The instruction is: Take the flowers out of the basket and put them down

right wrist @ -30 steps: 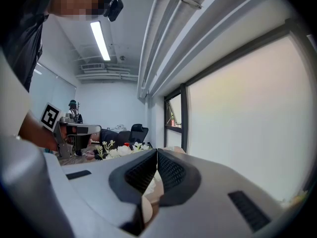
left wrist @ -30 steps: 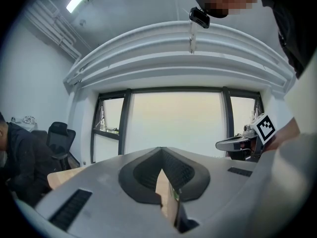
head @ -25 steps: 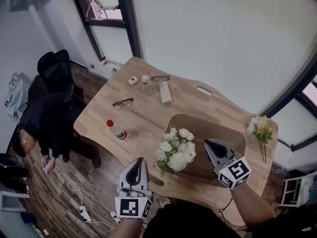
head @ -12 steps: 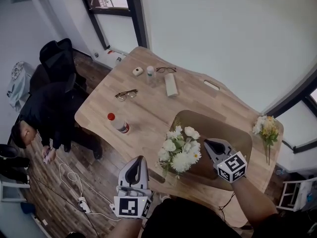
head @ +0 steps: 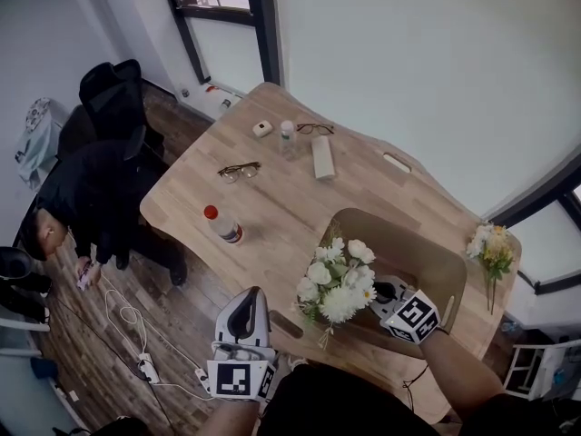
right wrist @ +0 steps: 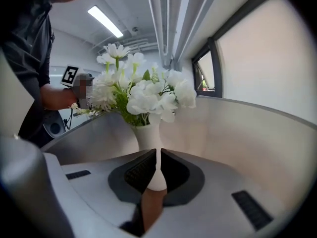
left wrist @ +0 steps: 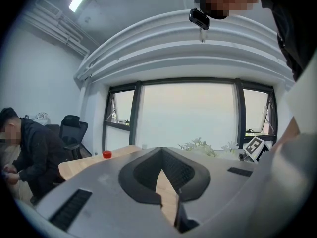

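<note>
The white flowers [head: 338, 280] stand up at the left side of the brown basket [head: 436, 266], near the front edge of the desk [head: 272, 198]. The right gripper [head: 386, 291] is down inside the basket, and its jaws are squeezed tight on the thin white bottom of the bunch. The left gripper [head: 246, 296] is closed too, with nothing in it, just off the desk's front edge. A yellow bunch [head: 490, 248] lies at the right edge.

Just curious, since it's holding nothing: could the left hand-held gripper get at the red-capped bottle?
Probably yes. Only bare table lies between the left hand-held gripper and the bottle, though its jaws are shut and would need opening first.
</note>
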A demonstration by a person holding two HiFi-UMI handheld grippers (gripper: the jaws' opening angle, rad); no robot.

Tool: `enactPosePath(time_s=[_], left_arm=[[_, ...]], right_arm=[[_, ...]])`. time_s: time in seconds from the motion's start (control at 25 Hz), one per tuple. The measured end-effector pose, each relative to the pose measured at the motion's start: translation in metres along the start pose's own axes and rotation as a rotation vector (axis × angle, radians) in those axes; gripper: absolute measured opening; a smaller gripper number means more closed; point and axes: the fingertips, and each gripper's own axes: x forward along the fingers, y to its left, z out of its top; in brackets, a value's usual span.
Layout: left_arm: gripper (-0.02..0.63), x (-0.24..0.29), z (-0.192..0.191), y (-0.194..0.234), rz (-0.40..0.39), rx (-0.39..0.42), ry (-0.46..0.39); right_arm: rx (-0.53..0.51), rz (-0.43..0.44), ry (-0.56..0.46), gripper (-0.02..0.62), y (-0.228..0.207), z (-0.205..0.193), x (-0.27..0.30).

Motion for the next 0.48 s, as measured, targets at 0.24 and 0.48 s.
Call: enactPosePath(time_s=[0.24, 0.48], left_arm=[[0.002, 0.001, -0.003, 0.002, 0.011, -0.013, 0.000], [0.002, -0.003, -0.006, 0.004, 0.020, -0.017, 0.007]], right_arm=[[-0.004, 0.087, -0.045, 0.221, 0.012, 0.011, 0.015], [-0.017, 0.140, -0.069, 0.278, 0.022, 0.019, 0.033]])
